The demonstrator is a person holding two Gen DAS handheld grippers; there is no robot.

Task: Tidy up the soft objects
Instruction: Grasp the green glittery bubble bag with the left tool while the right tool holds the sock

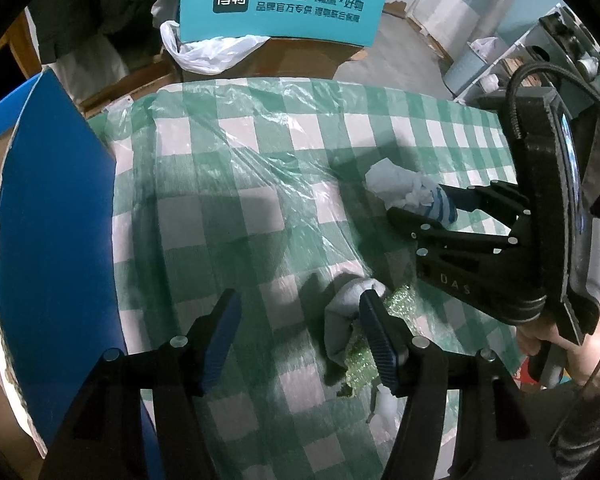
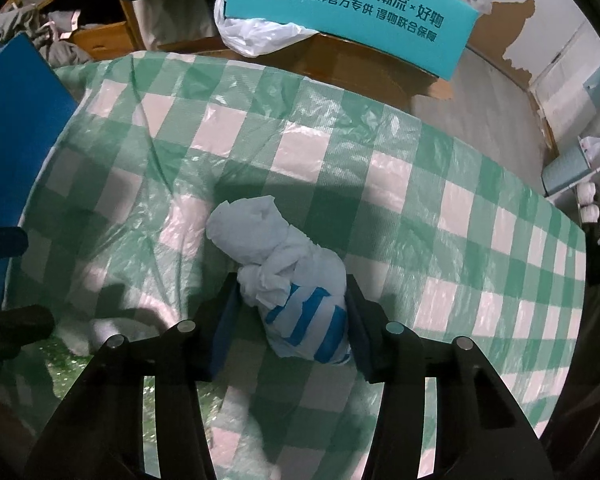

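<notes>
A white bundle with blue stripes (image 2: 296,280) sits between the fingers of my right gripper (image 2: 290,320), which is shut on it just above the green-checked cloth (image 2: 380,140). The bundle also shows in the left wrist view (image 1: 412,194). My left gripper (image 1: 300,332) is open over the cloth. A grey-white sock (image 1: 346,320) and a glittery green scouring pad (image 1: 360,356) lie on the cloth beside its right finger (image 1: 376,340). A white scrap (image 1: 382,400) lies below them.
A blue box (image 1: 56,240) stands at the cloth's left edge. A teal printed box (image 2: 352,4) on cardboard with a white plastic bag (image 2: 256,32) stands beyond the far edge. Shelving (image 1: 500,60) is at the far right.
</notes>
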